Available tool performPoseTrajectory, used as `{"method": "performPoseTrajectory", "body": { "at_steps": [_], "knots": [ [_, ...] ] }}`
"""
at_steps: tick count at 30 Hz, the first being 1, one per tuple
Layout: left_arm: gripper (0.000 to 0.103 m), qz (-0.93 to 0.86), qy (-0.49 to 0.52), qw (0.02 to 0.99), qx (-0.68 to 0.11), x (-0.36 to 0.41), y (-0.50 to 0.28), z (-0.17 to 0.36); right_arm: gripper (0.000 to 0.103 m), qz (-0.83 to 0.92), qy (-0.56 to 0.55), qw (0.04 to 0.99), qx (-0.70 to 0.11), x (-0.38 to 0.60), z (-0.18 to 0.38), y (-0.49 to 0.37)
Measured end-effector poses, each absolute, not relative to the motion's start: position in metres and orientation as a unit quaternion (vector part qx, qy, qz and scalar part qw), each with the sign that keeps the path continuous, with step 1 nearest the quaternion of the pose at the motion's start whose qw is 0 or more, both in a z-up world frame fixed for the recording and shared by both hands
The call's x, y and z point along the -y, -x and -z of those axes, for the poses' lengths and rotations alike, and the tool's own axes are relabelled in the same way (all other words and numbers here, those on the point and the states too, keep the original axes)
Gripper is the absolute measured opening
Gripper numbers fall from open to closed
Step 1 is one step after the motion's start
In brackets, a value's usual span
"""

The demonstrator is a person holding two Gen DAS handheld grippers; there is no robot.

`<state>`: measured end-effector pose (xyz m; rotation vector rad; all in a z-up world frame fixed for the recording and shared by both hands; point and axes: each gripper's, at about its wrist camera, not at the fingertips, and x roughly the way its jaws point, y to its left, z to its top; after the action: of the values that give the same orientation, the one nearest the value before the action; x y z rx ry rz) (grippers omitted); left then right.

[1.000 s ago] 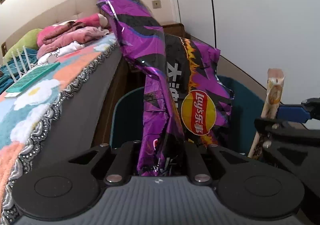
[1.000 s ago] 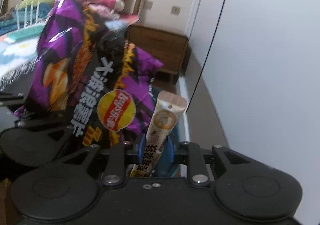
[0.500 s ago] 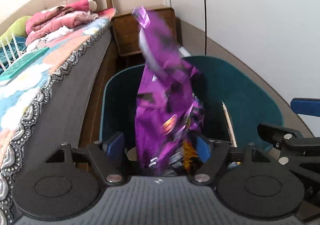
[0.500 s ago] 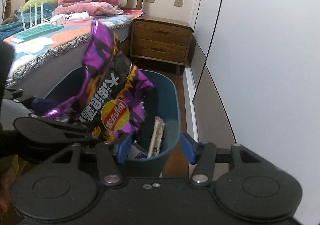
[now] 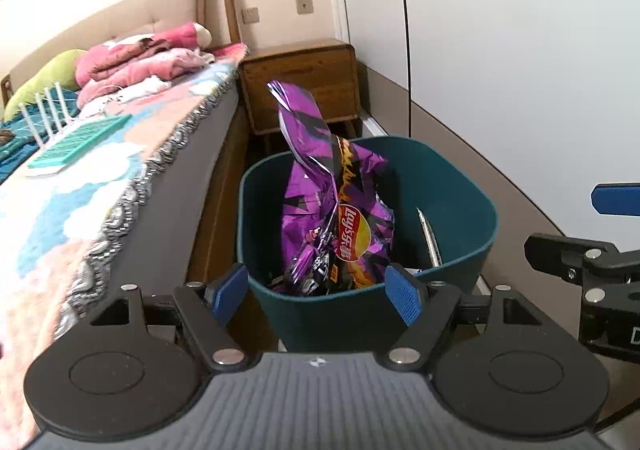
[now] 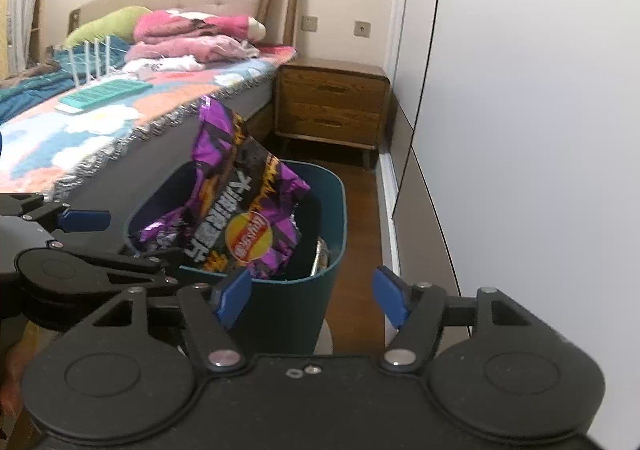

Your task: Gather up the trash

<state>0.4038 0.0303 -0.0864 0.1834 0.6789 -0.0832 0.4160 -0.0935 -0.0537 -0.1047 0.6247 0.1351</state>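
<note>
A purple Lay's chip bag (image 5: pixel 332 202) stands in the teal trash bin (image 5: pixel 460 178), its top sticking up above the rim. A slim beige stick packet (image 5: pixel 430 238) leans inside the bin's right wall. My left gripper (image 5: pixel 316 296) is open just short of the bin's near rim, nothing between its blue pads. In the right wrist view the chip bag (image 6: pixel 240 202) and stick packet (image 6: pixel 320 256) lie in the bin (image 6: pixel 336 210). My right gripper (image 6: pixel 312 300) hangs before the bin's right side, jaws opening and empty.
A bed with a patterned blanket (image 5: pixel 100 178) runs along the left, close to the bin. A wooden nightstand (image 6: pixel 332 102) stands behind the bin. White wardrobe doors (image 6: pixel 520 130) line the right side, with a strip of wooden floor (image 6: pixel 360 218) between.
The left gripper let go of the chip bag and the right let go of the stick packet; both dropped into the bin. Both grippers opened and drew back and up.
</note>
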Motion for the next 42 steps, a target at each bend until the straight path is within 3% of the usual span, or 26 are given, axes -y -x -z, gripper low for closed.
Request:
{"method": "performPoseTrajectory", "body": {
  "at_steps": [10, 11, 18, 30, 42],
  "knots": [
    [0.076, 0.023, -0.083, 0.945, -0.314, -0.029, -0.355, 0.043, 0.084, -0.083, 0.038, 0.957, -0.277, 0.098, 0.023, -0.374],
    [0.080, 0.023, -0.080, 0.946, -0.314, -0.029, -0.351, 0.039, 0.085, -0.085, 0.036, 0.957, -0.273, 0.099, 0.019, -0.369],
    [0.082, 0.021, -0.064, 0.949, -0.308, -0.030, -0.316, 0.011, 0.102, -0.095, 0.014, 0.963, -0.250, 0.106, -0.006, -0.341],
    [0.089, 0.009, -0.046, 0.958, -0.283, -0.035, -0.270, -0.017, 0.103, -0.121, -0.002, 0.965, -0.231, 0.110, -0.024, -0.315],
    [0.089, 0.000, -0.042, 0.959, -0.279, -0.042, -0.257, -0.024, 0.103, -0.144, -0.009, 0.964, -0.225, 0.108, -0.020, -0.305]
  ]
}}
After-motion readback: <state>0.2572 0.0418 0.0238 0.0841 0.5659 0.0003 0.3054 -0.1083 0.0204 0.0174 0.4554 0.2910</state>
